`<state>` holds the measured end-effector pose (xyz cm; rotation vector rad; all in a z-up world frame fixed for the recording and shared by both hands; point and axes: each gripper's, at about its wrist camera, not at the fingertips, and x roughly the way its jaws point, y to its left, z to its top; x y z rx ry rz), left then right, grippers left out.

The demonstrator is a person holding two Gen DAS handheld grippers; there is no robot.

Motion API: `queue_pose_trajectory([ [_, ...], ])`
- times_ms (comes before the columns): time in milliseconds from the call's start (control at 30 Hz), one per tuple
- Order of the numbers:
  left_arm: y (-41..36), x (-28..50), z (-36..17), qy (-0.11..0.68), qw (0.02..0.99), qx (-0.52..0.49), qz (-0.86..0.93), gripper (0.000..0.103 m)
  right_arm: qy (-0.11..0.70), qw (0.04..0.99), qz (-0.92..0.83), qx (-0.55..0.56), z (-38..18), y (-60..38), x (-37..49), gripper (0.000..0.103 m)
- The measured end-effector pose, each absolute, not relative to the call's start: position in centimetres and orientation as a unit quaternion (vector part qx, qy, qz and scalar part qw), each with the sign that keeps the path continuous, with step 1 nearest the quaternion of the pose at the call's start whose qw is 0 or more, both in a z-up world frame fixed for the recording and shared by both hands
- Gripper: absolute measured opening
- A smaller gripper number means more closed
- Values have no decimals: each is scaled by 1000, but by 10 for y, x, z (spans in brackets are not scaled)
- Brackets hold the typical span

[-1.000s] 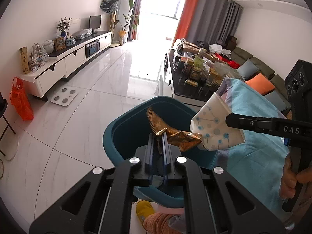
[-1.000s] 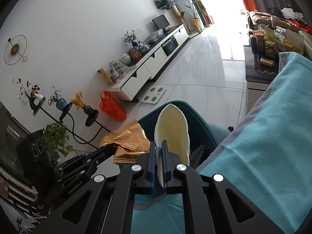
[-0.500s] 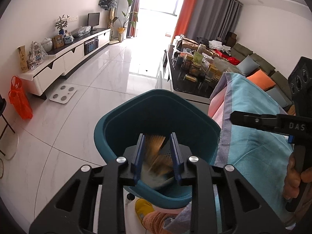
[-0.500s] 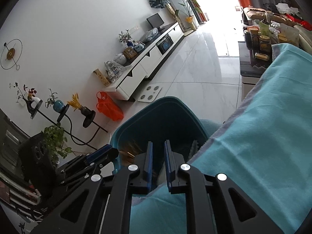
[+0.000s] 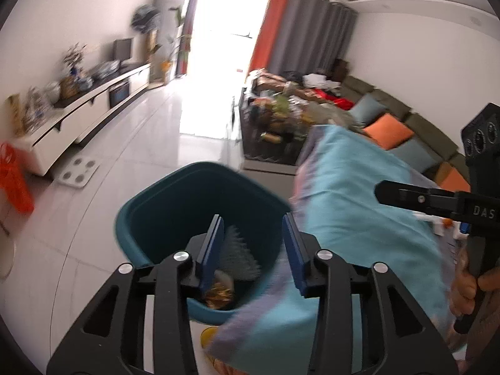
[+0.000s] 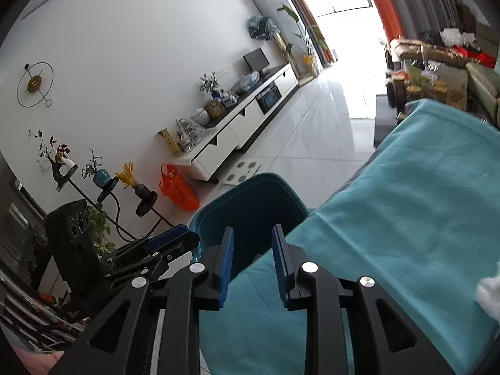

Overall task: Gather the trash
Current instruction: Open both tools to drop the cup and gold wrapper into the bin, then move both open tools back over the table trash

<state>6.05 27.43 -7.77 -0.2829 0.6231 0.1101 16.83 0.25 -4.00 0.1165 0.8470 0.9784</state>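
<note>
step: drop done, gold wrapper point(image 5: 218, 292) in teal plastic bin point(image 5: 150, 203) | left gripper point(image 5: 254, 250), right gripper point(image 6: 251, 259): jaws wide, empty | next: seek white scrap point(image 6: 489, 293), near right on teal cloth point(image 6: 406, 218)

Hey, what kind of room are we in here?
Most likely a home living room: a long TV cabinet with a small screen along the wall, a sofa with cushions, and curtains at a bright window.

Bin point(image 5: 175, 206) bottom behind L gripper point(image 5: 253, 232)
</note>
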Motion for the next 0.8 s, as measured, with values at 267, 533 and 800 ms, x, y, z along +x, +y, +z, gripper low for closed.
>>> queue_pose_trajectory([
  [267,198,61,-59,286,952,-99,-48,45,355,830,424,70,-28,-67,147,30],
  [533,109,66,-60,294,941,-70,-153,50,345,865,346,113,-36,-164,124,32],
  [800,24,68,-70,314,912,-51,-258,55,340,904,217,143,-49,-268,87,37],
])
